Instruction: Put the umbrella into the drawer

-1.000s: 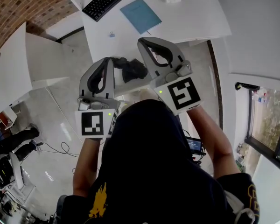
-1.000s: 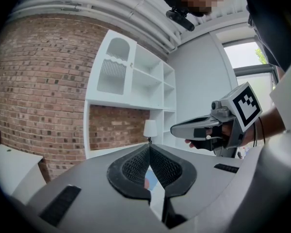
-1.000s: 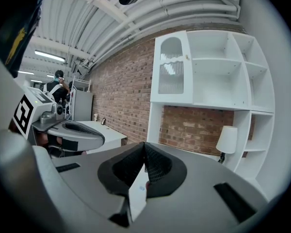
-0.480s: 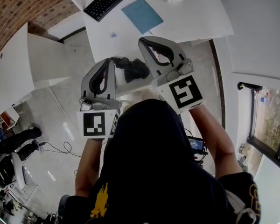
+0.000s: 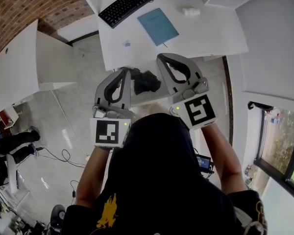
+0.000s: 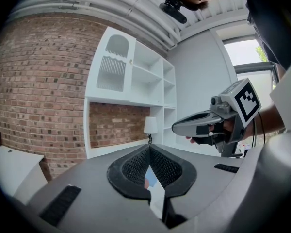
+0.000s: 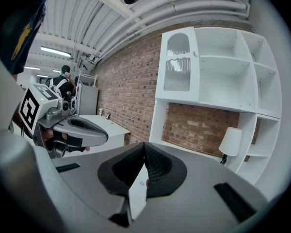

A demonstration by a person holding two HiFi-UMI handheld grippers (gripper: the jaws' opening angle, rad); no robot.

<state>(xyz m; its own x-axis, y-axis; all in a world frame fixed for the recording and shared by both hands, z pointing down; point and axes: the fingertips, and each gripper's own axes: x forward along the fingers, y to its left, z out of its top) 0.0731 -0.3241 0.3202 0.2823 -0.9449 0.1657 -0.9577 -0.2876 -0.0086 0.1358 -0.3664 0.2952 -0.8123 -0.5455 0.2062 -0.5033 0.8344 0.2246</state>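
**Umbrella sits between the two grippers, neither one holds it**

Going left to right in the head view: the left gripper [image 5: 126, 73] is up in front of the person with its fingers [image 6: 133, 168] pressed together at the tips, nothing between them. All you see through the slit lower down is a bit of desk [image 5: 206, 28].

Just right of it, mid-frame, is a dark crumpled bundle I take to be the umbrella [image 5: 146, 81]. It lies right at the near edge of the desk, on a pale ledge [image 5: 149, 100] sticking out below that edge.

That could be a pulled-out drawer or just a lower surface, honestly can't tell. So this fits either "umbrella waiting to go in" or "umbrella already dropped in an open drawer".

Further right, the right gripper [image 5: 162, 58] also has its fingers [image 7: 157, 168] closed on nothing.
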